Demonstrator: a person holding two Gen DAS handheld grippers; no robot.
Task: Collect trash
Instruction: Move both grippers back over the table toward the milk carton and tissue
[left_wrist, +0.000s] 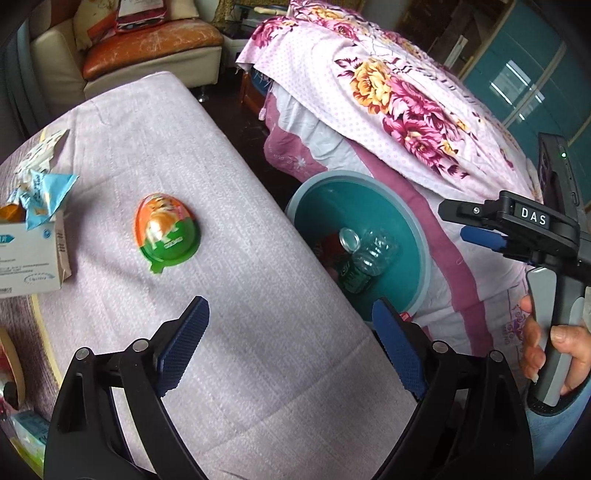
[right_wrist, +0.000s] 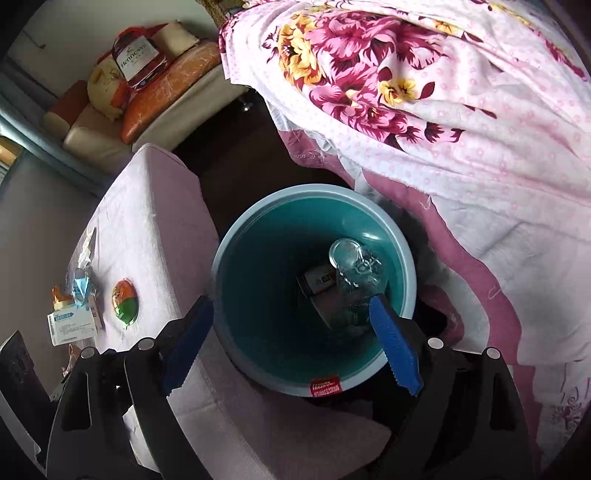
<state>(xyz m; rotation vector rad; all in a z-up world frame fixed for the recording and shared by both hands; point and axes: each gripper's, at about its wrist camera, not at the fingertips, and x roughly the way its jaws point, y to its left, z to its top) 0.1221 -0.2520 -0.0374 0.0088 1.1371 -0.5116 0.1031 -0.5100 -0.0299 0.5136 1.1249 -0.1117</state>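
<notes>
My left hand-held gripper (left_wrist: 290, 345) hangs wide open over the worktop (left_wrist: 258, 369), holding nothing; the right hand-held gripper (right_wrist: 291, 341) gapes empty above the teal bin (right_wrist: 229, 266). A clear bottle (right_wrist: 354, 273) lies inside the bin. Further off, the egg-shaped wrapper (left_wrist: 166, 234) and the box (left_wrist: 33, 258) sit on the worktop — only the left view shows a hand (left_wrist: 557, 354).
</notes>
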